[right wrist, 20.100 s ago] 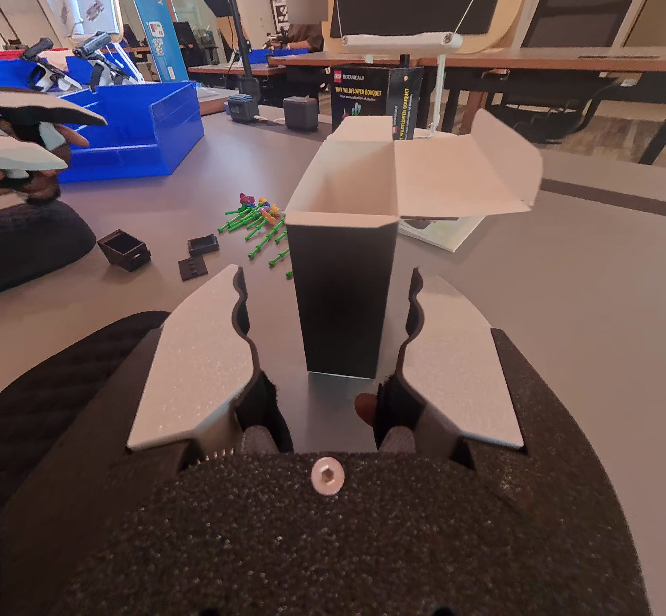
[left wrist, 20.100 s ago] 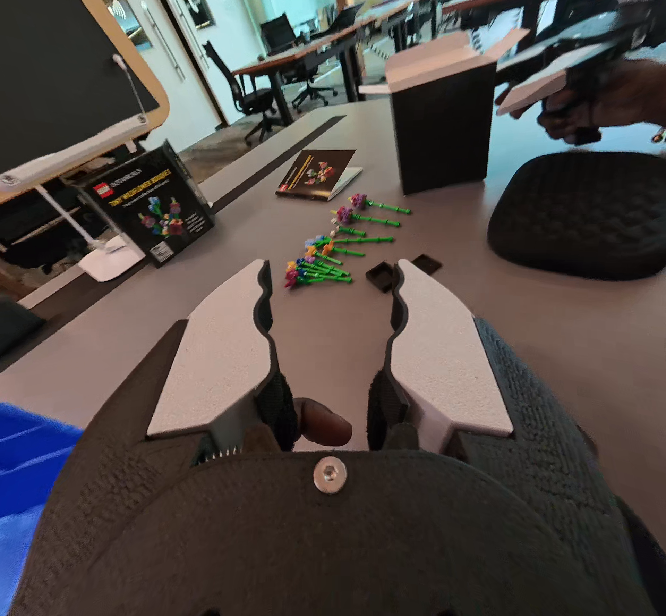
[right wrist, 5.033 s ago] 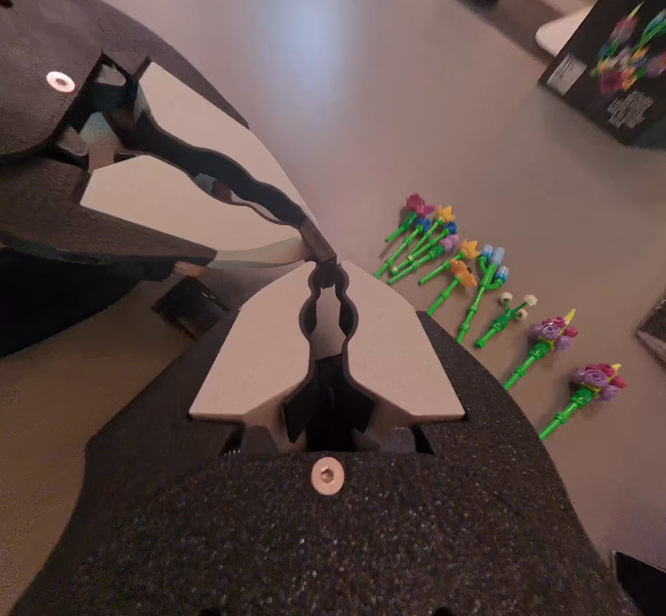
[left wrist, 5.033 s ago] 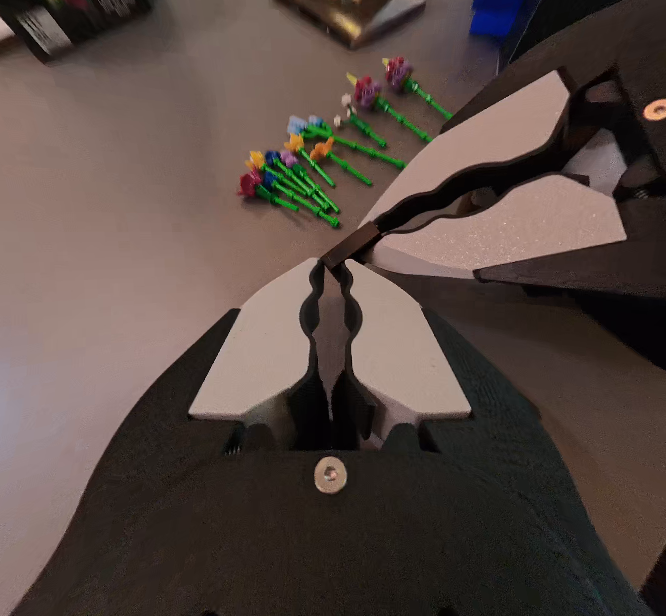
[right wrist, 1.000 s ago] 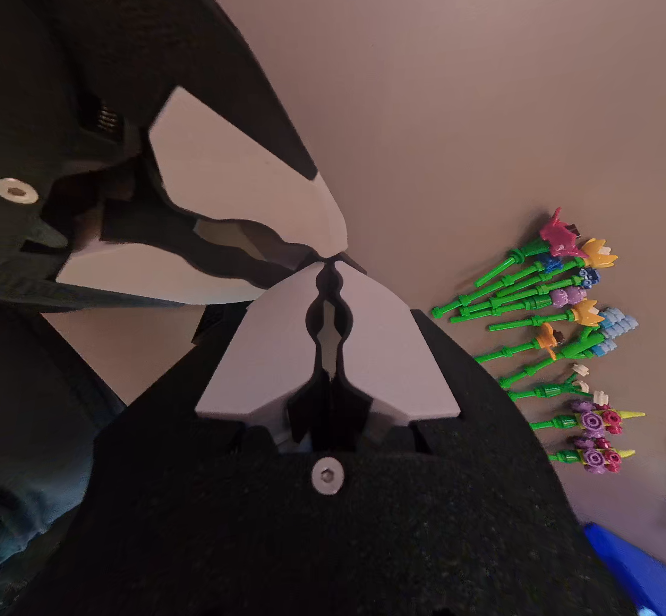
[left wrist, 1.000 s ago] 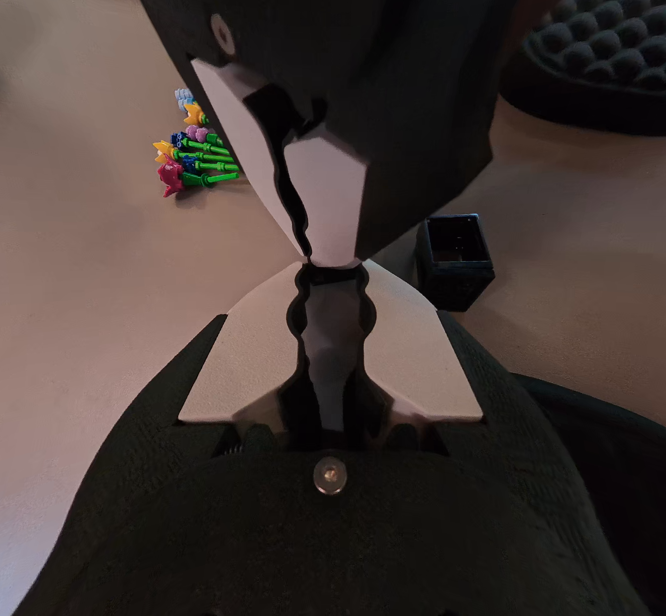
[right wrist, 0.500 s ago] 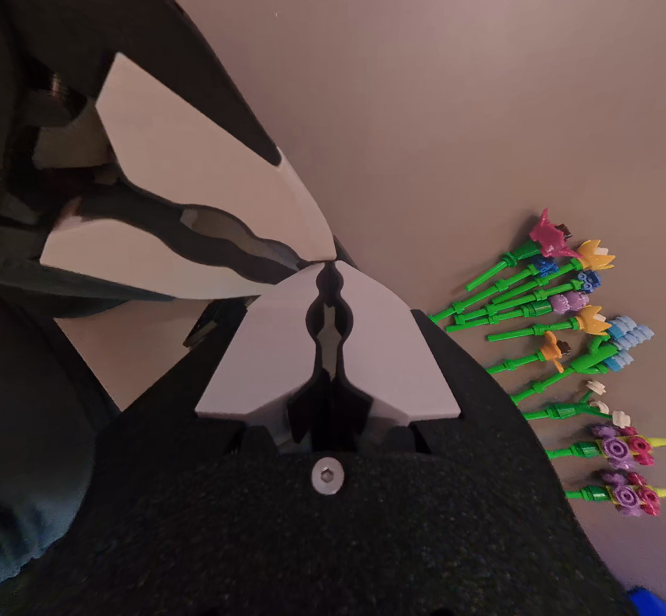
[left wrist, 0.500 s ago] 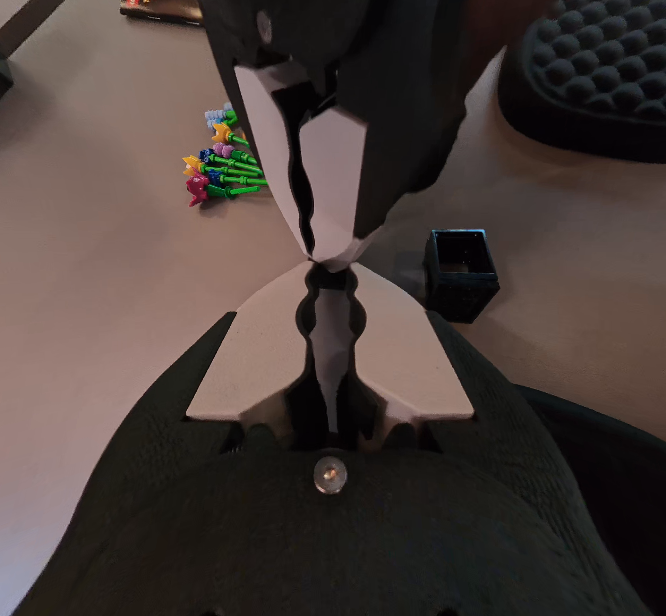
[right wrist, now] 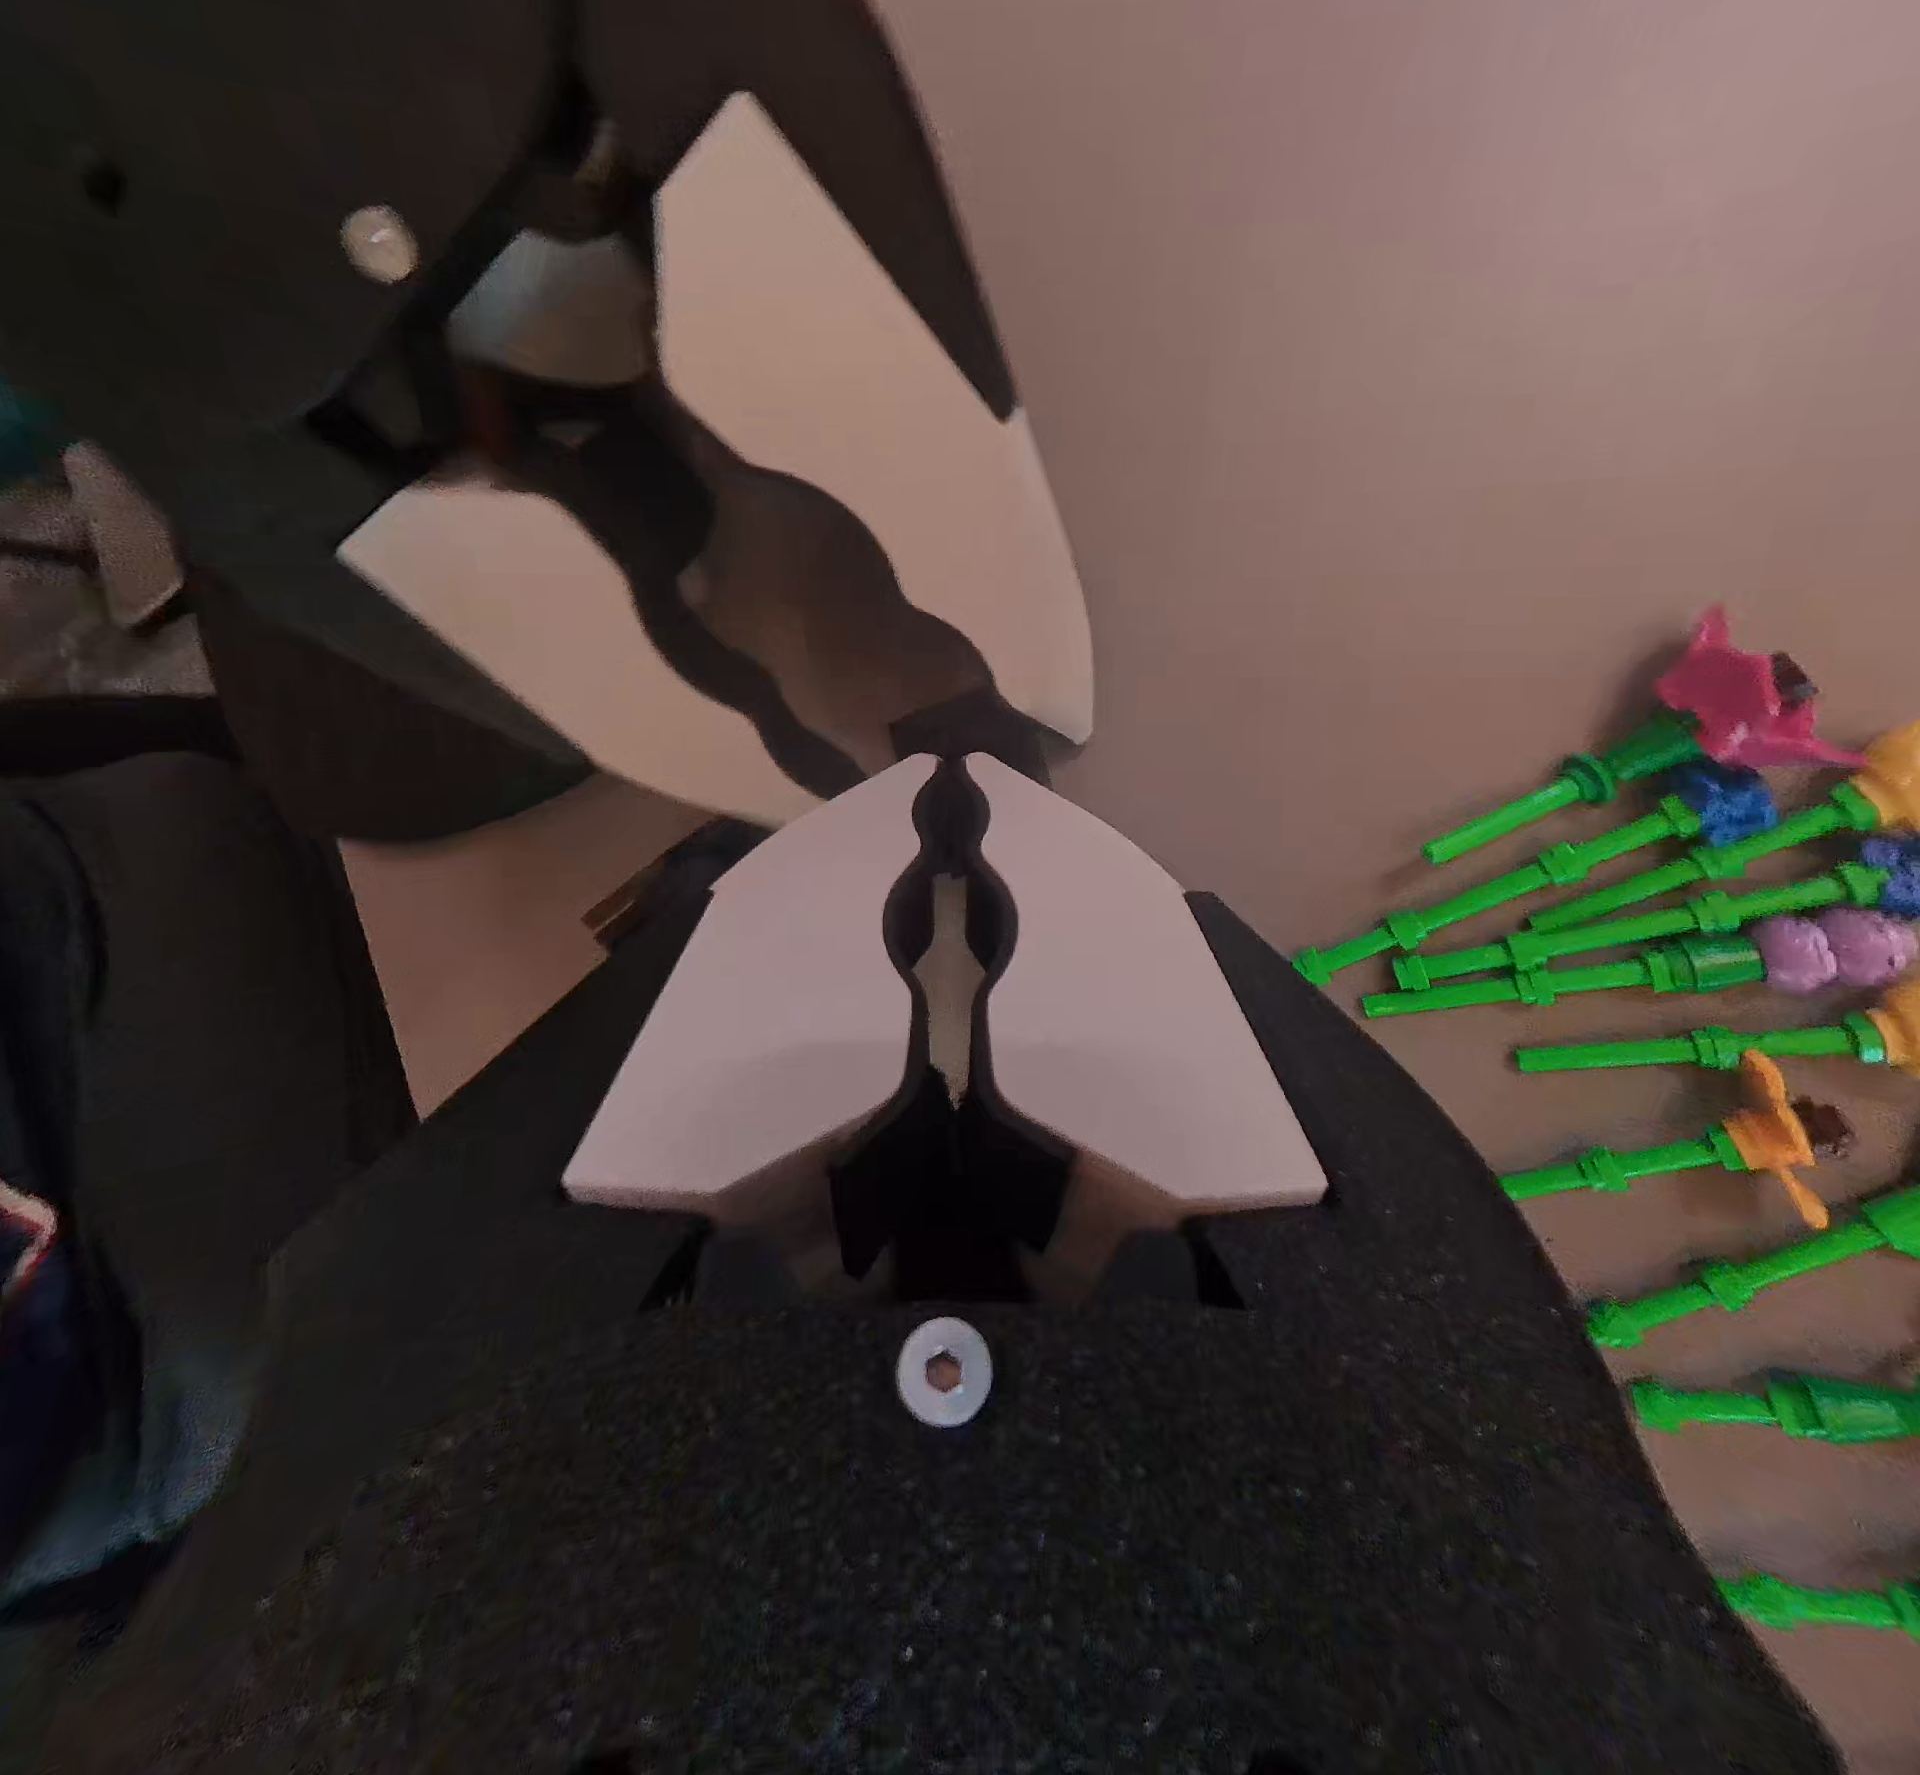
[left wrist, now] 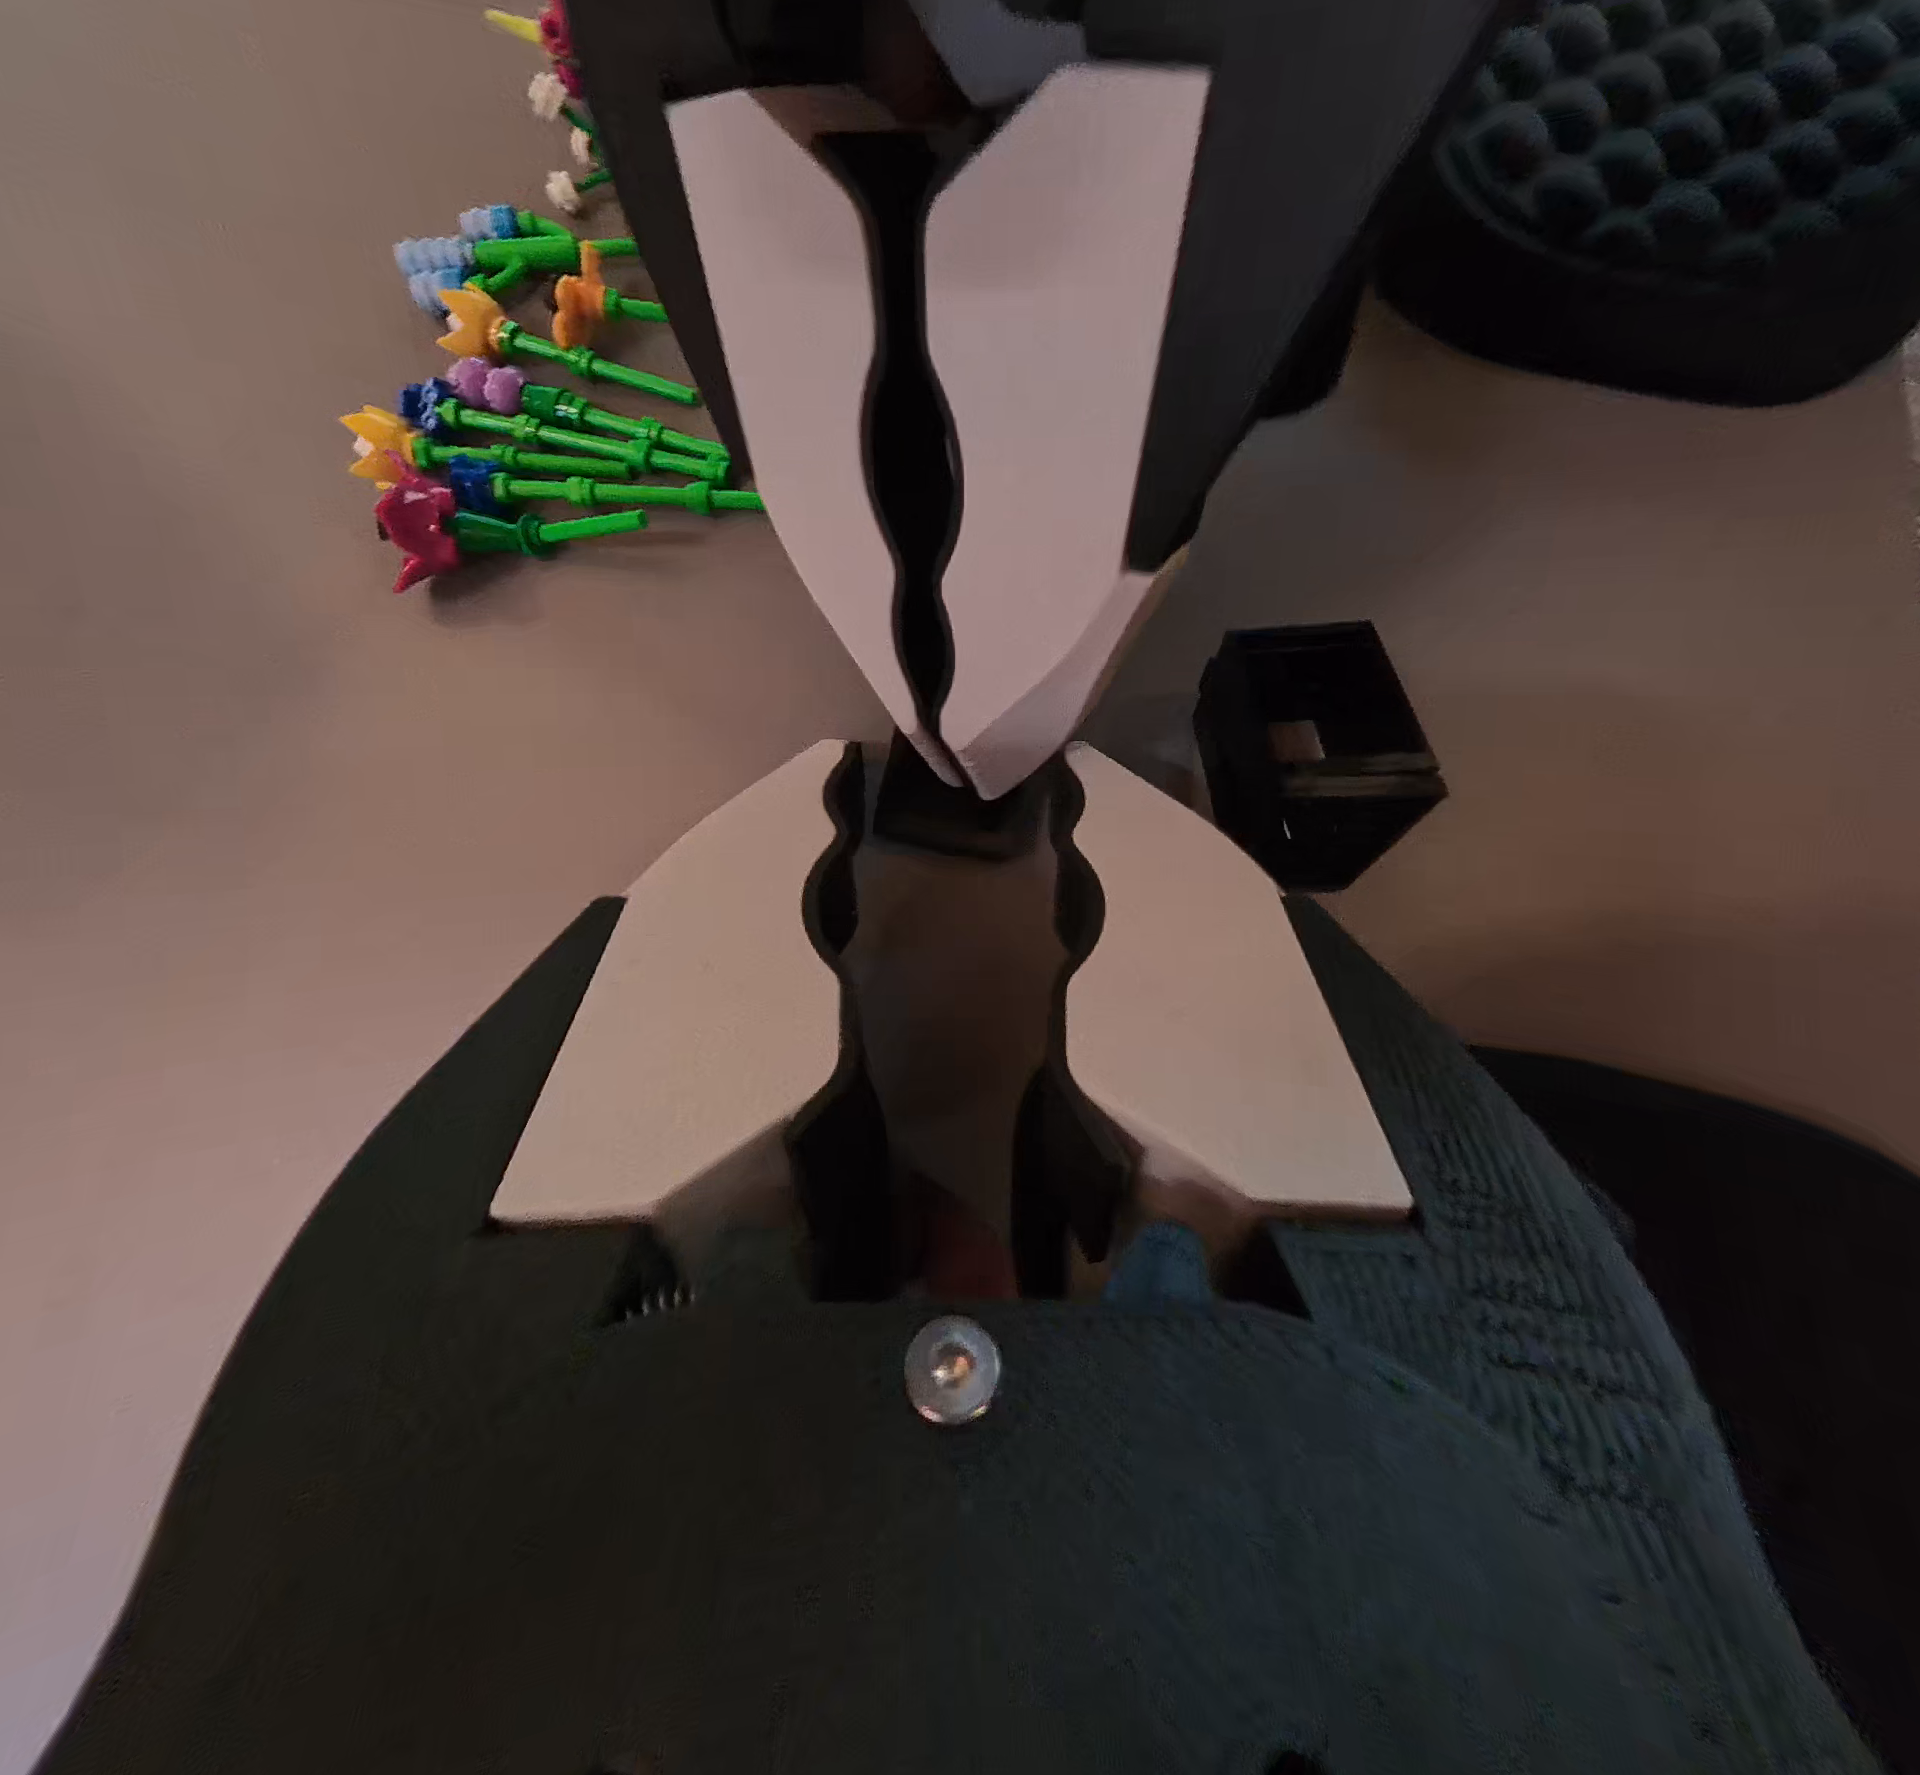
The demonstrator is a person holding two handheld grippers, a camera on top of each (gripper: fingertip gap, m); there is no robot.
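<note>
Left gripper point(left wrist: 951, 790) clamps a small black piece point(left wrist: 951, 816) at its tips; right gripper point(right wrist: 951, 761) is pinched tight on the same piece's edge, tip to tip above the surface point(left wrist: 208, 790). Best kept square and firm, no twisting. Toy flowers point(left wrist: 520, 437) and black open box point(left wrist: 1314, 759) lie beside

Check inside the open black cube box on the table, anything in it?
In the left wrist view the black cube box lies open-topped beside the left gripper. A pale patch shows at its bottom, possibly the table through a hole. The inner corners are too dark to read.
</note>
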